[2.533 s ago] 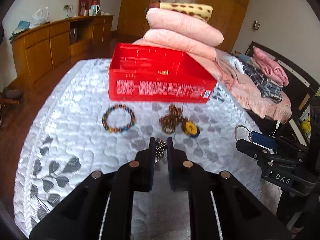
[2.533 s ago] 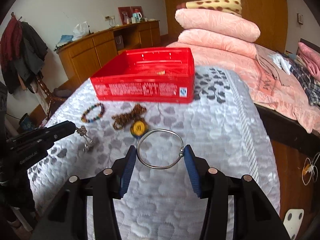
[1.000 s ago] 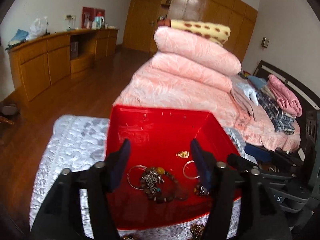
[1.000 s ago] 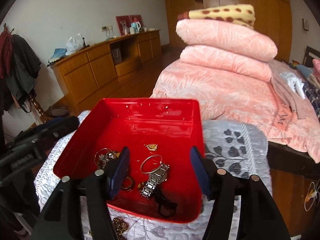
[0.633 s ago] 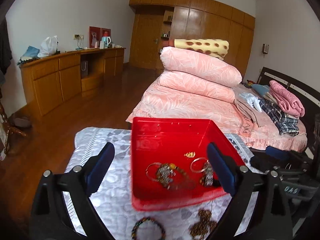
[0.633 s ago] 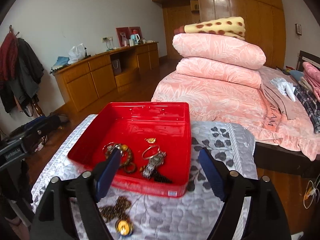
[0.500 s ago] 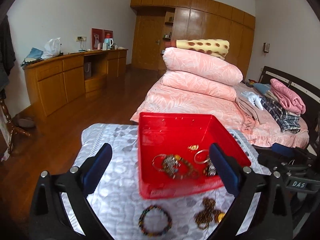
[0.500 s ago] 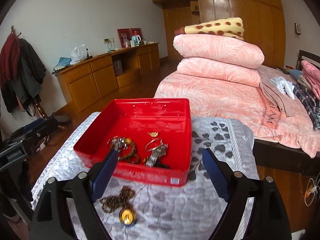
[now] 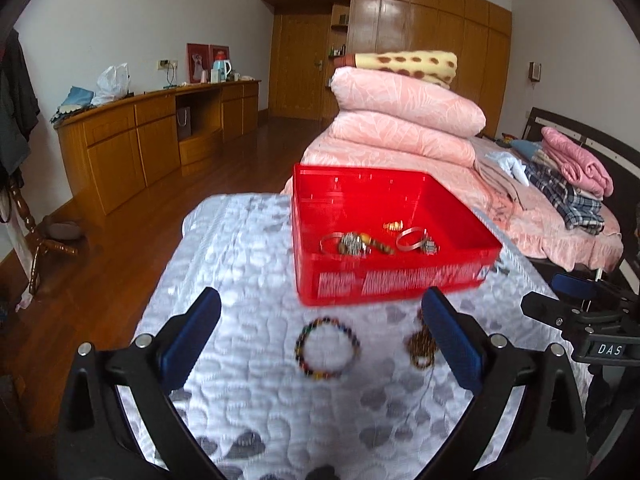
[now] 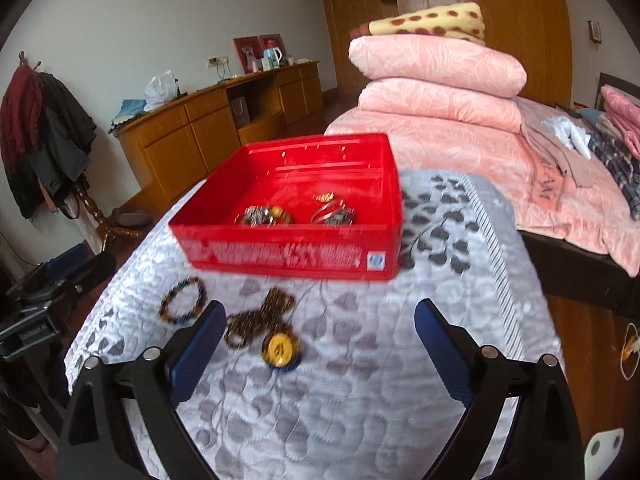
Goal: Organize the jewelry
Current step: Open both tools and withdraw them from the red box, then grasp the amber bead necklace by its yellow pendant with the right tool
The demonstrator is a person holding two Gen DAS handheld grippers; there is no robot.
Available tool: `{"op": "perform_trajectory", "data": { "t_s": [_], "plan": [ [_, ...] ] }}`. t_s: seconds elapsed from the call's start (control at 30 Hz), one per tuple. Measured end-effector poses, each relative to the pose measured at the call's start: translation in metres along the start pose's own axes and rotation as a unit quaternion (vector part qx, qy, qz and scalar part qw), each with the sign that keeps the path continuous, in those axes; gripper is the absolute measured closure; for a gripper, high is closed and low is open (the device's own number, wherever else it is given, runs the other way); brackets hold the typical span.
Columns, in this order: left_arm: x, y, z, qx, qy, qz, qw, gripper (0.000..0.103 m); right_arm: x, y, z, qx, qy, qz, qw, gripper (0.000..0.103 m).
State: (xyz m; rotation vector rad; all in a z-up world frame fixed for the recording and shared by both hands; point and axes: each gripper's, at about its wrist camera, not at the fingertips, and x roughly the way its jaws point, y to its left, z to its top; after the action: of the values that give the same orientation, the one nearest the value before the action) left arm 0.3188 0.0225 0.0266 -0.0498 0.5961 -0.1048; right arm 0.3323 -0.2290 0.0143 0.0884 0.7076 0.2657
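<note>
Your left tool [image 9: 320, 330] stands spread wide with nothing between its blue pads, and so does your right tool [image 10: 318, 332], whose jaws are opening at this moment and also hold nothing. Neither touches any jewelry.

Nearest to you on the quilted worktop [image 10: 360, 420], in the right wrist view, the yellow-faced pendant [image 10: 281, 349] lies at 6 o'clock from the red box, framed between the right tool's jaws. It looks small, hard and smooth, so judge it slippery; pinch it across its rim rather than on the flat face. Touching it at 10 o'clock is the brown bead necklace [image 10: 260, 316], a loose heap that will sag and trail. Take it at the thickest bunch so little dangles, and expect the pendant to follow, since it looks strung to it.

At 9 o'clock from the necklace lies the multicolour bead bracelet [image 9: 327, 347], centred between your left tool's jaws in the left wrist view. It is light and probably elastic; close on 1 side of the ring, not across its full width.

Farther off sits the red box [image 10: 296, 254], open-topped, already holding several pieces: metal bangles [image 9: 411, 238], a beaded piece and a small gold item [image 9: 393, 225]. Blur hides finer detail there.
</note>
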Motion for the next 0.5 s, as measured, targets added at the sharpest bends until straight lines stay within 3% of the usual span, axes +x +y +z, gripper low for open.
{"op": "perform_trajectory", "data": {
  "t_s": [0.5],
  "plan": [
    [0.009, 0.014, -0.043, -0.013, 0.041, 0.010, 0.9990, 0.006, 0.014, 0.023, -0.026, -0.009, 0.035, 0.016, 0.999, 0.009]
  ]
}}
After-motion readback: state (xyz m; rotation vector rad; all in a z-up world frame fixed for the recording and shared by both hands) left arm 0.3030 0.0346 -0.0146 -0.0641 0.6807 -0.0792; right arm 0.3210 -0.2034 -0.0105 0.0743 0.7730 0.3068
